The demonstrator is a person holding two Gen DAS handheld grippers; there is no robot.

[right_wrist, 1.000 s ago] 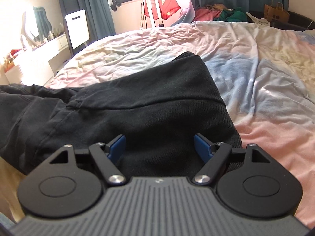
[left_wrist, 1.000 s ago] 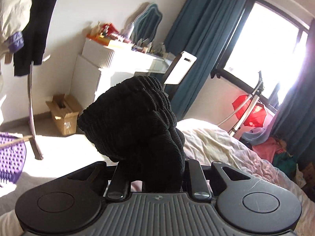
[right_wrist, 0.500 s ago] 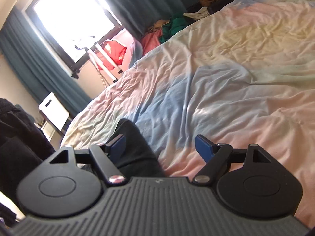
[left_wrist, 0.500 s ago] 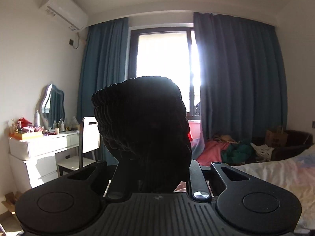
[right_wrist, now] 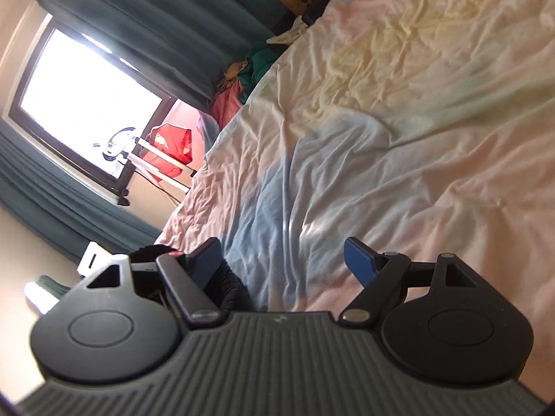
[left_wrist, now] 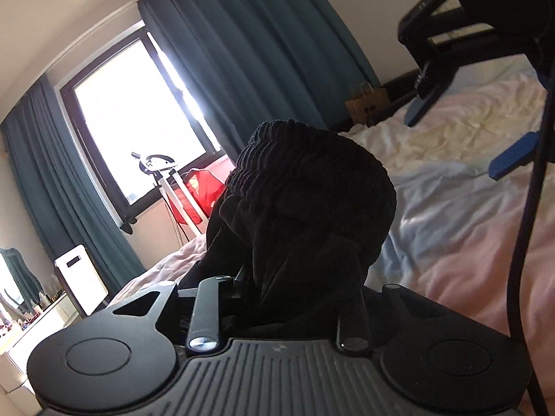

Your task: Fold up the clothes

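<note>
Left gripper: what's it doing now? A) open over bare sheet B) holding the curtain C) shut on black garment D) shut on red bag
C: the left gripper is shut on the bunched black garment, which fills the space between its fingers and is lifted above the bed.

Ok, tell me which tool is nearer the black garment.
Left. The left tool is shut on the black garment, bunched between its fingers. The right tool is open above the bedsheet, holding nothing.
</note>
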